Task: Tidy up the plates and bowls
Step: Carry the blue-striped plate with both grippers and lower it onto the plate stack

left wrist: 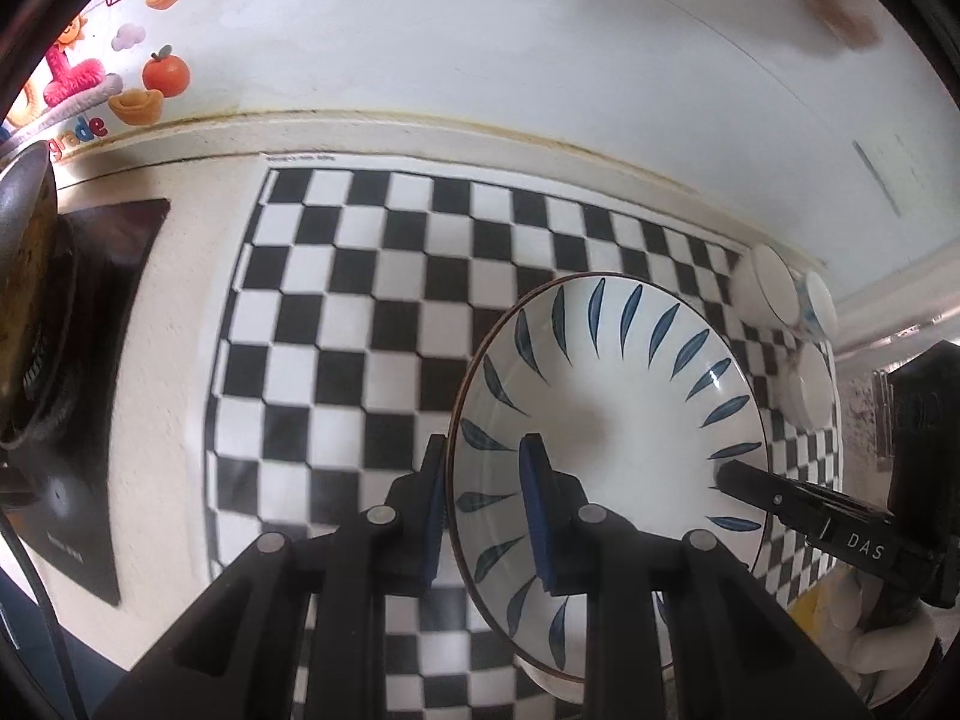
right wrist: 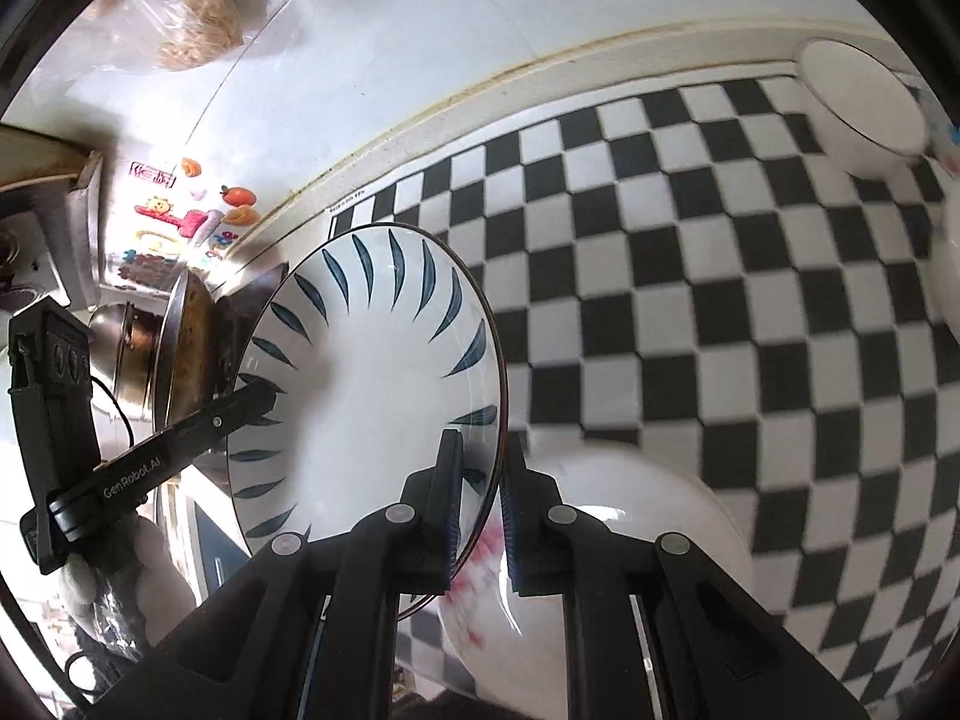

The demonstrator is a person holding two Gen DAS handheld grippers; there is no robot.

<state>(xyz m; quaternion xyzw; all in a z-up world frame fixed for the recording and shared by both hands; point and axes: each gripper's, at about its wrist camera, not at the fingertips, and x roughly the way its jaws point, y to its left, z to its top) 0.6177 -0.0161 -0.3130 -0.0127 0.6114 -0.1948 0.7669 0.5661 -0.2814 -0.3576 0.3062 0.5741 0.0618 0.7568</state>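
- A black-and-white chequered mat (left wrist: 372,300) covers the pale surface (left wrist: 180,312) below a white wall (left wrist: 480,60).
- A white ceramic plate with blue leaf strokes and a dark rim (left wrist: 612,414) is held above the mat, tilted.
- The left hand-held gripper (left wrist: 483,510) is clenched on the plate's left rim; the right hand-held gripper (right wrist: 483,504) is clenched on its opposite rim.
- A white bowl with pink flowers (right wrist: 600,552) sits under the plate.
- Small white bowls (left wrist: 774,288) cluster at the mat's far right corner.
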